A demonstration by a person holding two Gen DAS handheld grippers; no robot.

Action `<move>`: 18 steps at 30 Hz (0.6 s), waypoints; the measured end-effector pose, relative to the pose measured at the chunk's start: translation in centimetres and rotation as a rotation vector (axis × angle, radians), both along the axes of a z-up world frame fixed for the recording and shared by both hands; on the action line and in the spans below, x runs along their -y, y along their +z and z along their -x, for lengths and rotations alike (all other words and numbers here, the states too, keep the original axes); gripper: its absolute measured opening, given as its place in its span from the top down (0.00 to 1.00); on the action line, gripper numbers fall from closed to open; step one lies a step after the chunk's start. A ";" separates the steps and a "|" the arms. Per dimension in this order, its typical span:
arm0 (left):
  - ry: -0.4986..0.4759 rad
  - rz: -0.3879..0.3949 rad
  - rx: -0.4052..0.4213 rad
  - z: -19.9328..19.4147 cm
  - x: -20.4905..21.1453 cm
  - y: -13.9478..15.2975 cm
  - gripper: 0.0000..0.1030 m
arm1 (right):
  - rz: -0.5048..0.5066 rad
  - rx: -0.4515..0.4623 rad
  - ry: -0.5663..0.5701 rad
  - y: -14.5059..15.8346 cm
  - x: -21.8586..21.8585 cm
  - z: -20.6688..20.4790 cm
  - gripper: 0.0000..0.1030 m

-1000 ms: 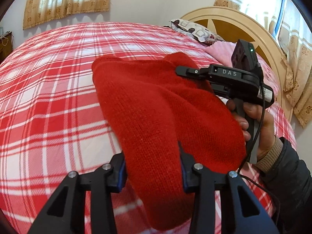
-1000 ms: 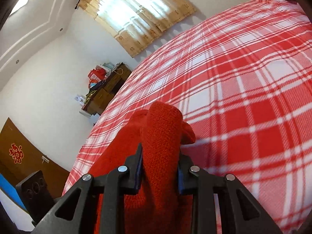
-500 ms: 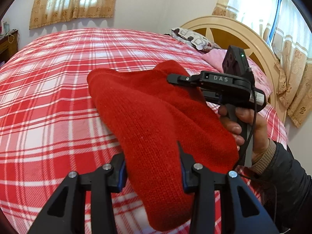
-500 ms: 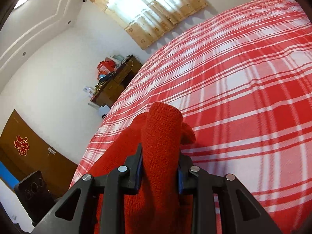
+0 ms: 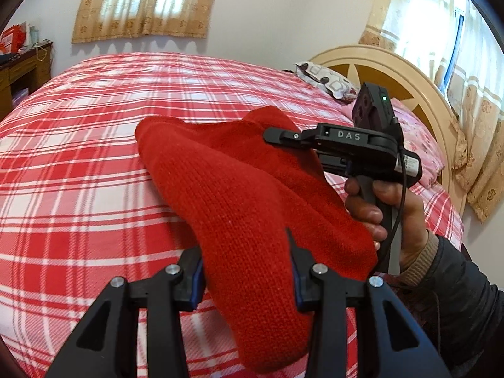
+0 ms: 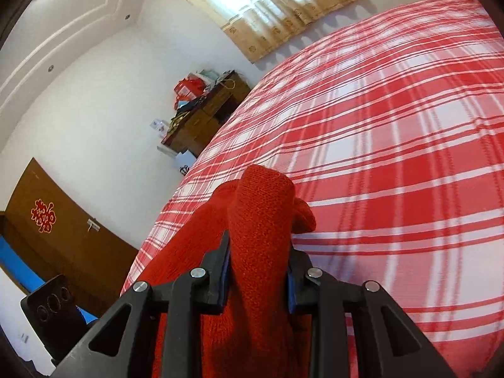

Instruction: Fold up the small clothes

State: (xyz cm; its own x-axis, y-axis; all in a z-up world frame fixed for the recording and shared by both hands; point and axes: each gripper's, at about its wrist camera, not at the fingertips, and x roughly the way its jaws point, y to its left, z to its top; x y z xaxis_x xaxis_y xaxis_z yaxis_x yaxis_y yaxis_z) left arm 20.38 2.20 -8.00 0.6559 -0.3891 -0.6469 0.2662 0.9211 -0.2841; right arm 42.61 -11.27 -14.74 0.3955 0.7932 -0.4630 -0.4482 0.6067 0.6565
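both the left tongs [image 5: 245,267] and right tongs [image 6: 256,271], at bottom centre, stand partly closed, clamping the red knit garment [image 5: 239,195].

Bright daylight through curtained windows [image 5: 148,3]; glare there; bedspread [image 6: 393,145] motion-blurred; strong fisheye bending, dark corners.

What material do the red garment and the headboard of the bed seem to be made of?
Red garment: knitted yarn, probably wool or acrylic; rows of small stitches show and the surface is matte and soft. Headboard: likely painted or lacquered wood, cream rim with tan panels and a smooth, slightly glossy finish; the core material cannot be told.
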 end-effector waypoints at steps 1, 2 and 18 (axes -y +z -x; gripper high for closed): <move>0.010 0.003 0.001 0.1 -0.4 0.0 0.59 | 0.002 0.002 0.007 0.1 -0.5 0.1 0.73; 0.015 0.005 0.002 0.3 -0.8 0.0 0.59 | 0.002 0.003 0.015 0.1 -1.0 0.1 0.73; 0.105 -0.028 0.036 2.9 -5.3 0.1 0.59 | 0.008 0.008 0.121 1.0 -8.6 1.4 0.73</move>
State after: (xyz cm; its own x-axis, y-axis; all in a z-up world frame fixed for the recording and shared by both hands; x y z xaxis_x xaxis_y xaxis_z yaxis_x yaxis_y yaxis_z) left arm 17.44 7.45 -7.87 0.7147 -0.2993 -0.6322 0.1777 0.9519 -0.2497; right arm 41.20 -2.65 -13.78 0.3005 0.8317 -0.4669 -0.5239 0.5530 0.6479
